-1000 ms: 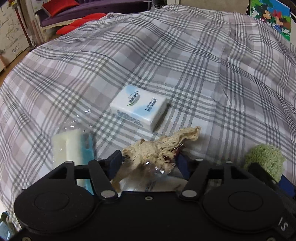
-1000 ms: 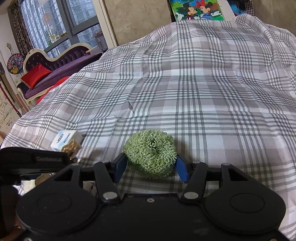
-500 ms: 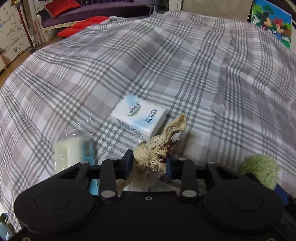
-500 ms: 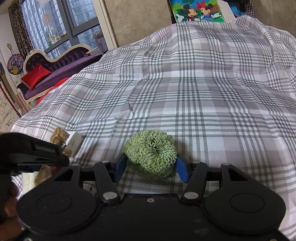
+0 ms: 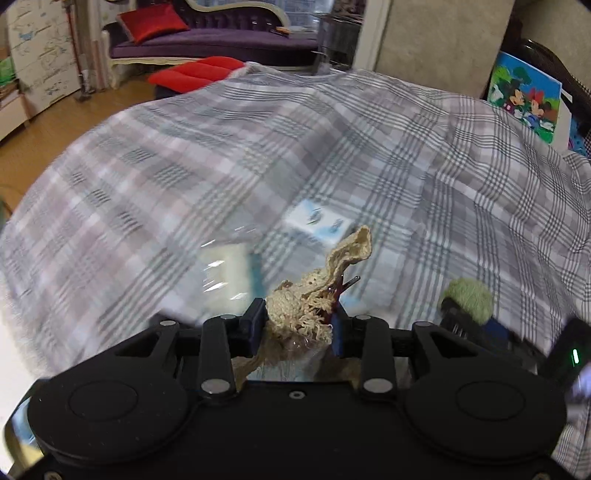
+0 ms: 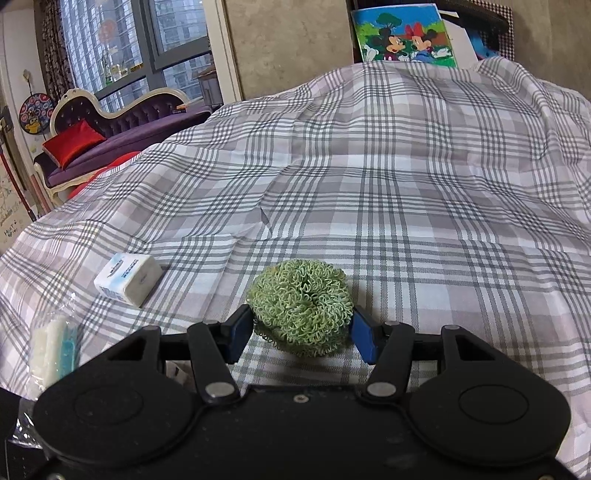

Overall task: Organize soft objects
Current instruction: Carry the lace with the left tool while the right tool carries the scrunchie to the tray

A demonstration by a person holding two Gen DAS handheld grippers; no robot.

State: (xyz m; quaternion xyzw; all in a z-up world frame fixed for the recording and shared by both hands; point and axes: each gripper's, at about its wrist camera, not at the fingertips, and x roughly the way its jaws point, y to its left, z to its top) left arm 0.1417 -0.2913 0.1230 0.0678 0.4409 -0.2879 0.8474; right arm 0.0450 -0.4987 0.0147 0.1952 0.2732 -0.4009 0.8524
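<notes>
A beige knitted cloth (image 5: pixel 317 291) is clamped between the blue pads of the left gripper (image 5: pixel 297 326) and is held up off the checked bedspread (image 5: pixel 424 177), with one end standing upward and loose fringe hanging below the jaws. Much of the left wrist view is blurred. Beyond the cloth, a white tissue pack (image 5: pixel 316 223) is seen lying on the bedspread, and a bagged sponge (image 5: pixel 231 273) is seen to its left, nearer the gripper.

A green scrubber ball (image 6: pixel 301 306) is gripped between the blue pads of the right gripper (image 6: pixel 301 334), both pads being pressed against its sides. Whether the ball rests on the bedspread (image 6: pixel 406 177) or is raised just above it cannot be told. The same ball (image 5: pixel 469 297) is visible at the right of the left wrist view, close beside the cloth.

In the right wrist view, the tissue pack (image 6: pixel 127 278) is found toward the left edge of the bedspread, apart from the ball, and the sponge (image 6: pixel 53 349), white with a blue side and wrapped in clear plastic, lies nearer the lower left corner. A purple sofa (image 6: pixel 122 136) with a red cushion (image 6: pixel 72 142) is seen beyond the bed, and a cartoon picture (image 6: pixel 402 33) stands at the far edge.
</notes>
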